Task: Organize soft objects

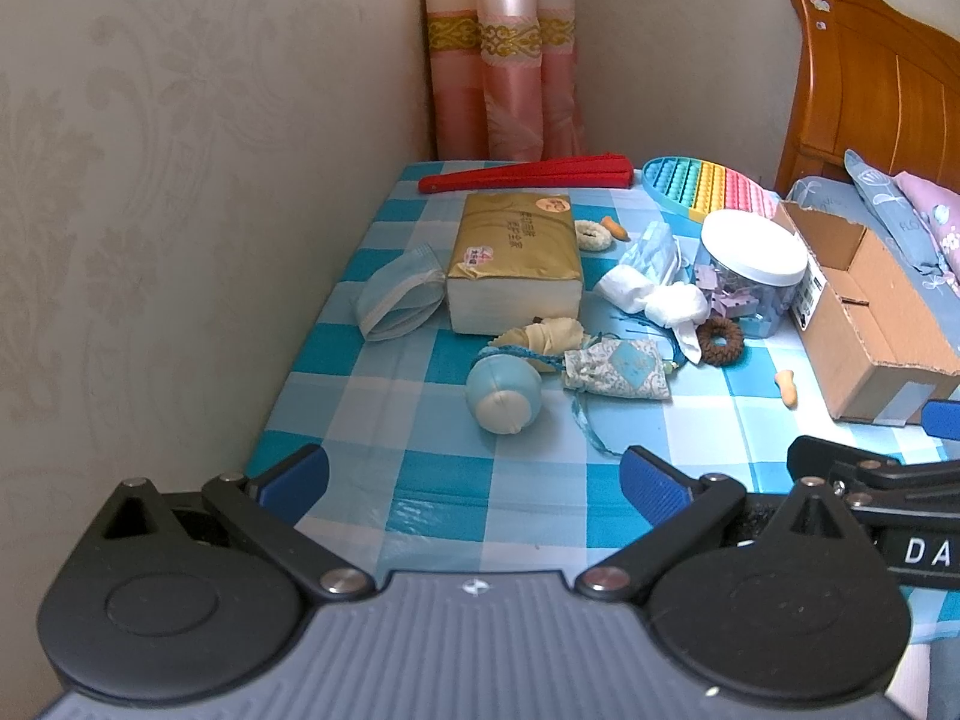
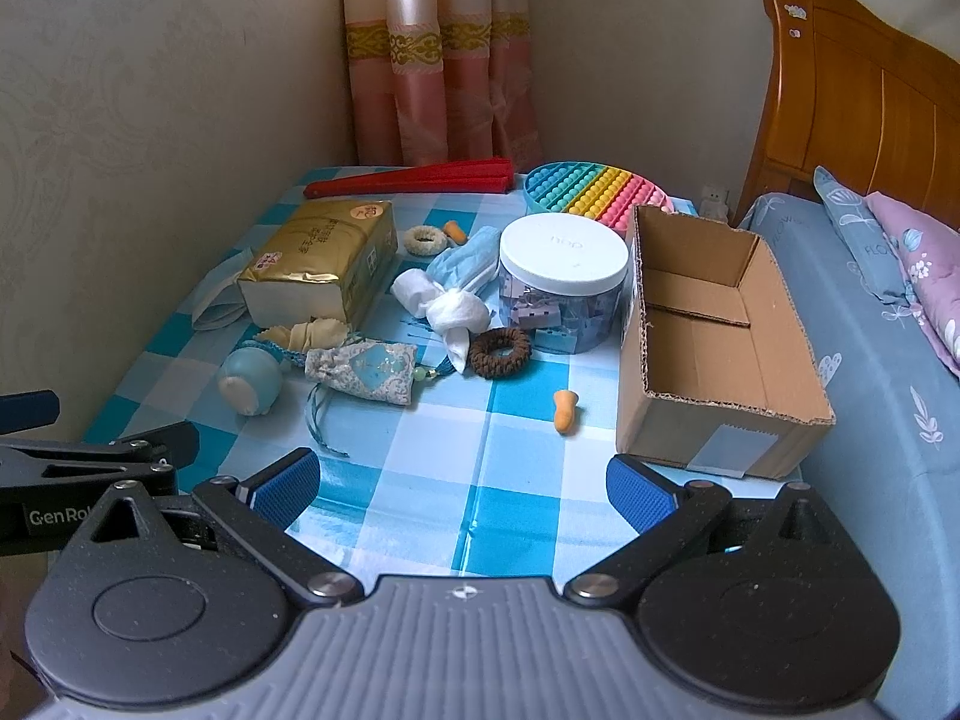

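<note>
Hovering wide-jawed, left gripper [image 1: 474, 483] and right gripper [image 2: 462, 480], sachet [image 2: 363, 378] well ahead

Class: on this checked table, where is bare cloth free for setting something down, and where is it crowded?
Free: the near strip of the tablecloth, bordered by both open grippers, the orange earplug and the cardboard box. Crowded: mid-table, from the tissue pack to the white-lidded jar.

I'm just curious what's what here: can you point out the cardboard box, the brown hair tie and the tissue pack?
cardboard box [image 2: 690, 426], right wrist view, front outer wall.
brown hair tie [image 2: 480, 354], right wrist view, left of ring.
tissue pack [image 1: 510, 234], left wrist view, gold top.
</note>
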The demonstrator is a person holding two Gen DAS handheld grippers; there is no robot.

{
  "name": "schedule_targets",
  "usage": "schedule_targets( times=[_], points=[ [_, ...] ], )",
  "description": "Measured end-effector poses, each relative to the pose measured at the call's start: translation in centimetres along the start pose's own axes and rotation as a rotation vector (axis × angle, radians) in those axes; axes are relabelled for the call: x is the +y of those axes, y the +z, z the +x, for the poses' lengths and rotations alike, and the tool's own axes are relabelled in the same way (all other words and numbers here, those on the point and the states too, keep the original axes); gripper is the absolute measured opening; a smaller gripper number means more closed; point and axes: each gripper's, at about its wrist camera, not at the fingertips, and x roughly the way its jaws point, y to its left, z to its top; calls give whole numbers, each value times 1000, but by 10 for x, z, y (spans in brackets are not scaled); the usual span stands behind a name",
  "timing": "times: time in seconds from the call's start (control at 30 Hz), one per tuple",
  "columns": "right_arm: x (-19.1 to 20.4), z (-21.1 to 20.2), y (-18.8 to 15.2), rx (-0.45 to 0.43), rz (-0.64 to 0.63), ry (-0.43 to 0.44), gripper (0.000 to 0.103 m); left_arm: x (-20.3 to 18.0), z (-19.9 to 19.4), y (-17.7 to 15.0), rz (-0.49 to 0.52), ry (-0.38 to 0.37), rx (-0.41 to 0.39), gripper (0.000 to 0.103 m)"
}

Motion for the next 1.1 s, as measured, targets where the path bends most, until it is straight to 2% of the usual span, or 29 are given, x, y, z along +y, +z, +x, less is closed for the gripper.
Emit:
schedule_targets(
  times=[0.43, 0.77, 0.97, 1.1],
  points=[
    [-1, 1, 0, -17, -14, 11, 103, 0, 0, 2, -4, -5, -10, 102],
    [2, 10, -1, -22, -39, 26, 103, 1, 8, -2, 4, -18, -62, 102],
    [2, 18, -1, -15, -45, 30, 103, 1, 18, -3, 15, -31, -90, 102],
    [0, 25, 0, 0, -34, 35, 103, 4, 26, -2, 6, -69, -85, 102]
  ],
)
